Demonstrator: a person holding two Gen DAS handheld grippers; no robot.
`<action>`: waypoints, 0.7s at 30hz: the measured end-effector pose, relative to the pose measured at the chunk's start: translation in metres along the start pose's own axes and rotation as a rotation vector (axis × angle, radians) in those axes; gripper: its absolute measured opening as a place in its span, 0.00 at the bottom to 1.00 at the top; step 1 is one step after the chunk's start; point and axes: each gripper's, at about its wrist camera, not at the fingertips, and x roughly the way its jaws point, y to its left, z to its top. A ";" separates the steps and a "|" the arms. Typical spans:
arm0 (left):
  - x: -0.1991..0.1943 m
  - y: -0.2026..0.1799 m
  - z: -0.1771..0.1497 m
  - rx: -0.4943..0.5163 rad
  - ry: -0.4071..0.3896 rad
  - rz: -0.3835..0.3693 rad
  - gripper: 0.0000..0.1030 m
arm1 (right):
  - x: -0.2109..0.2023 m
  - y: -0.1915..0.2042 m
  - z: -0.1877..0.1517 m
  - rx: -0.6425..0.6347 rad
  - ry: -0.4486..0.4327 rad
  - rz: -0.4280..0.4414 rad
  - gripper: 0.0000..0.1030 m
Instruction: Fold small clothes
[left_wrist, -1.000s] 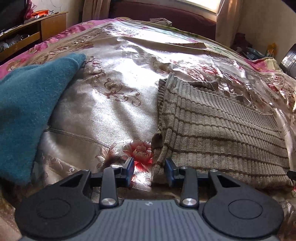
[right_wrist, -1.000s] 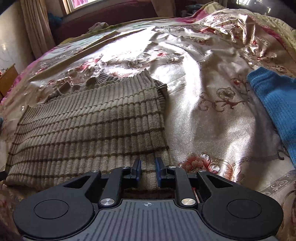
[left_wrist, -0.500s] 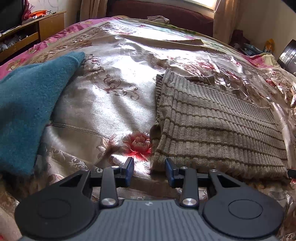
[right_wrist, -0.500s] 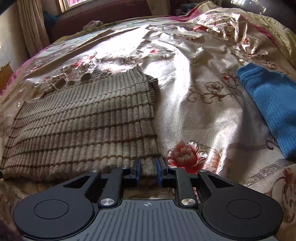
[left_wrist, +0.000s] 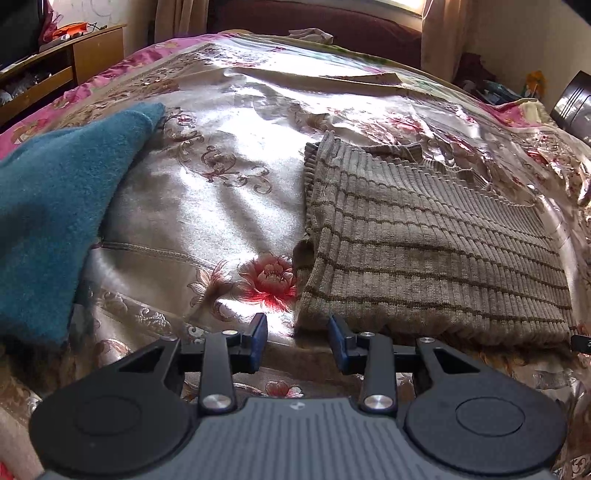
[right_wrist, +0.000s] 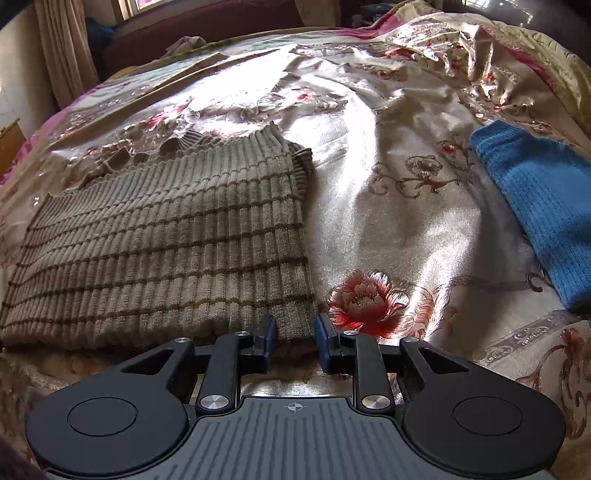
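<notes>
A folded tan ribbed knit sweater (left_wrist: 424, 254) with thin brown stripes lies flat on the floral satin bedspread (left_wrist: 207, 221); it also shows in the right wrist view (right_wrist: 159, 251). My left gripper (left_wrist: 297, 341) is open and empty, just short of the sweater's near left corner. My right gripper (right_wrist: 294, 341) is open and empty, just short of the sweater's near right corner. Neither touches the cloth.
A teal garment (left_wrist: 55, 221) lies on the bed at the left. A blue knit garment (right_wrist: 543, 206) lies at the right. A wooden cabinet (left_wrist: 66, 70) stands beyond the bed's left side. A dark sofa (left_wrist: 314, 18) and curtains are at the far end.
Both grippers have pulled back from the sweater's near edge toward me. The right gripper's jaws have widened; the sweater stays flat on the bed.
</notes>
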 end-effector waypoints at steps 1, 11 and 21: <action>0.000 0.000 0.000 0.002 0.000 0.001 0.40 | 0.000 -0.002 0.000 0.013 0.002 0.004 0.24; -0.001 -0.003 -0.002 0.015 0.008 0.005 0.40 | 0.000 -0.006 -0.002 0.034 0.004 0.019 0.25; -0.004 -0.002 -0.003 0.017 0.006 0.002 0.40 | -0.004 -0.009 0.001 0.047 -0.006 0.031 0.26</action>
